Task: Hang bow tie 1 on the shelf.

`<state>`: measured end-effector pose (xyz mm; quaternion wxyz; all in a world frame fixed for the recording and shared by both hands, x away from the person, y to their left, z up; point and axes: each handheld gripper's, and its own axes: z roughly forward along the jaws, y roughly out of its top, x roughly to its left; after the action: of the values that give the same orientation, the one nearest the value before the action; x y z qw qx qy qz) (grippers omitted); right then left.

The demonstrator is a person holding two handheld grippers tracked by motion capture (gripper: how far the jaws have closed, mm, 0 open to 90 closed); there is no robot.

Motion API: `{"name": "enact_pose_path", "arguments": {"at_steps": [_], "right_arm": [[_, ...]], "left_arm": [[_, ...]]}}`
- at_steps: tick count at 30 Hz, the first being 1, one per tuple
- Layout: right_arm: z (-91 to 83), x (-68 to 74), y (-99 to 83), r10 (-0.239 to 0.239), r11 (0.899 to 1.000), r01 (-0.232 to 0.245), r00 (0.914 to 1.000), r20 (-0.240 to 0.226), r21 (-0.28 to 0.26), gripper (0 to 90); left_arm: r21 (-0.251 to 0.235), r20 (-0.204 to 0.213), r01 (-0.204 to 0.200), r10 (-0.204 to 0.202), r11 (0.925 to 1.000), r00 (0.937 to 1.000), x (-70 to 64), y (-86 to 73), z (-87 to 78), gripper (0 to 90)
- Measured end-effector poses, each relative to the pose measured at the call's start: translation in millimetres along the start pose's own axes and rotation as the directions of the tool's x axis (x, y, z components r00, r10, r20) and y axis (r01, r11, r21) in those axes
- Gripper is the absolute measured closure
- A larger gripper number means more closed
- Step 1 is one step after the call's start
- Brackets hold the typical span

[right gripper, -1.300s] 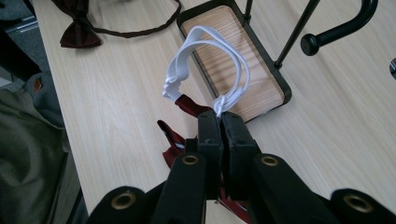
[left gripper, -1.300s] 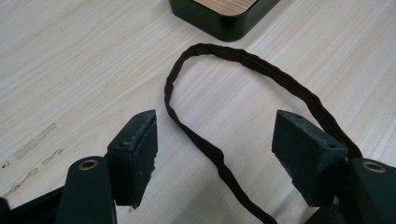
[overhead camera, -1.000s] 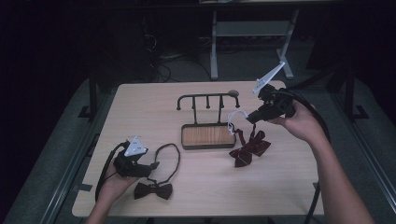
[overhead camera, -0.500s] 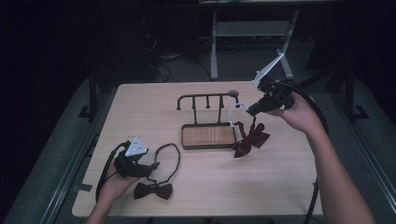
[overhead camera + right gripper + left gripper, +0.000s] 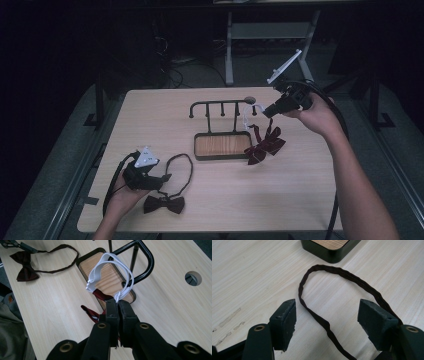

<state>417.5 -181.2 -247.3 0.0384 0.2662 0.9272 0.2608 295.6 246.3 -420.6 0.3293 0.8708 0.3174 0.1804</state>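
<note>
Lifting the white elastic band (image 5: pixel 112 272) of the striped maroon bow tie (image 5: pixel 264 145), the right gripper (image 5: pixel 265 112) has moved up and toward the rack (image 5: pixel 220 107) over the last second, jaws clamped on the band, so hanging on a peg looks close. The bow now dangles beside the rack's wooden base (image 5: pixel 222 145). The left gripper (image 5: pixel 162 178) stays parked, jaws apart around the strap (image 5: pixel 324 322) of the dark bow tie (image 5: pixel 164 204) on the table (image 5: pixel 300 200).

Pale wood-grain table (image 5: pixel 310 195). Dark brown fabric bow tie (image 5: pixel 164 204) had a matching brown strap. Dark red striped bow tie (image 5: pixel 264 146) carried a white elastic band (image 5: pixel 110 275). Black metal rack (image 5: pixel 222 106) had a light wood-grain base.
</note>
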Motion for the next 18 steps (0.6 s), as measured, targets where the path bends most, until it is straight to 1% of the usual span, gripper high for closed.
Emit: {"name": "enact_pose_path", "arguments": {"at_steps": [6,14,16,17,18], "right_arm": [[2.6,-6.0,1.7,0.017,1.000,-0.018,0.9998,0.014,0.008,87.1],[9.8,-14.2,2.7,0.049,0.999,-0.049,0.9985,0.025,0.018,87.1],[10.7,-15.4,2.6,0.050,0.999,-0.050,0.9984,0.026,0.021,87.1],[12.4,-16.9,2.3,0.063,0.998,-0.063,0.9978,0.023,0.022,87.1],[13.3,-18.0,2.0,0.065,0.998,-0.066,0.9976,0.023,0.022,87.1]], "left_arm": [[0.004,0.000,-0.011,0.011,0.9999,0.9999,0.8,0.4,0.1,31.8],[-0.001,0.001,-0.007,0.007,1.0000,1.0000,0.7,0.5,-0.3,31.8],[-0.002,0.000,-0.007,0.007,1.0000,1.0000,0.7,0.6,-0.2,31.8],[-0.002,0.002,-0.009,0.009,1.0000,1.0000,0.7,0.7,-0.1,31.8],[-0.002,0.002,-0.009,0.009,1.0000,1.0000,0.7,0.7,-0.1,31.8]]}}
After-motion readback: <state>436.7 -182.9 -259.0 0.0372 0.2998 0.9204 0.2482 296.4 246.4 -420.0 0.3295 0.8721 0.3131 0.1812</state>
